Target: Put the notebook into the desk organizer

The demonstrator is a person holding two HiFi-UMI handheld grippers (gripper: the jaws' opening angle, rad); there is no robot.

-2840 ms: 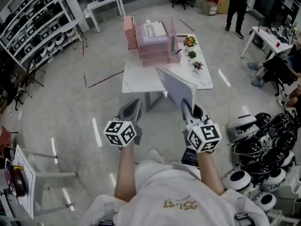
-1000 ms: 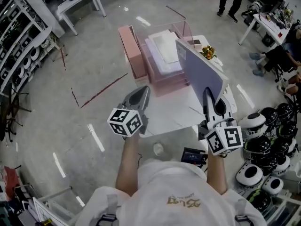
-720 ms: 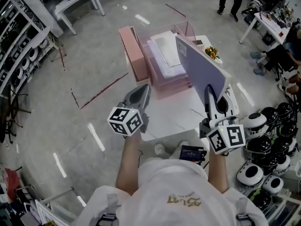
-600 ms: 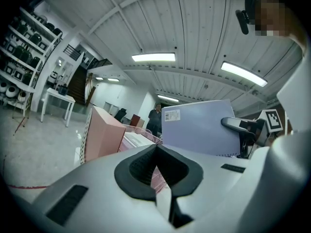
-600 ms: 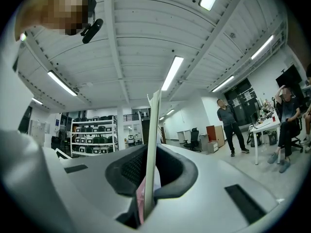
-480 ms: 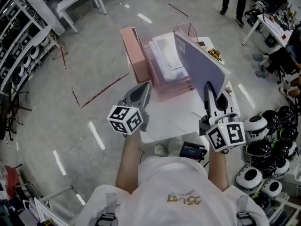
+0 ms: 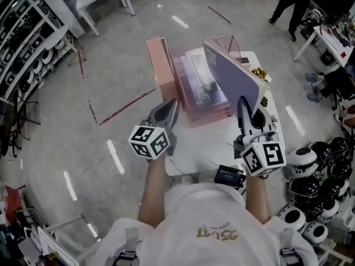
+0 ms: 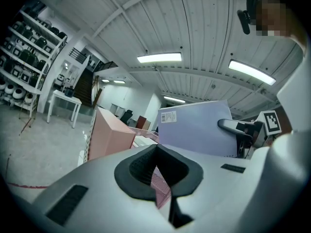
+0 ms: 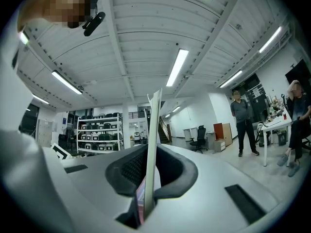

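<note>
A lavender notebook (image 7: 232, 81) stands upright on edge, and my right gripper (image 7: 242, 102) is shut on its lower near edge. In the right gripper view the notebook (image 9: 153, 140) shows edge-on between the jaws of that gripper (image 9: 148, 181). The pink desk organizer (image 7: 195, 87), with clear walls and stacked trays, stands on the white table (image 7: 208, 146) just left of the notebook. My left gripper (image 7: 172, 105) hovers at the table's near left, shut and holding nothing. In the left gripper view that gripper (image 8: 158, 178) faces the organizer (image 8: 111, 137), with the notebook (image 8: 194, 130) to its right.
A tall pink box (image 7: 161, 71) sits against the organizer's left side. Small potted plants (image 7: 258, 72) are at the table's far right. White helmets (image 7: 319, 170) crowd the floor at right, shelving (image 7: 28, 49) lines the left, and a person (image 7: 291, 4) stands far back.
Both grippers have come forward to the table and the organizer. The notebook stays upright in the right gripper and now stands beside the organizer's right wall.
</note>
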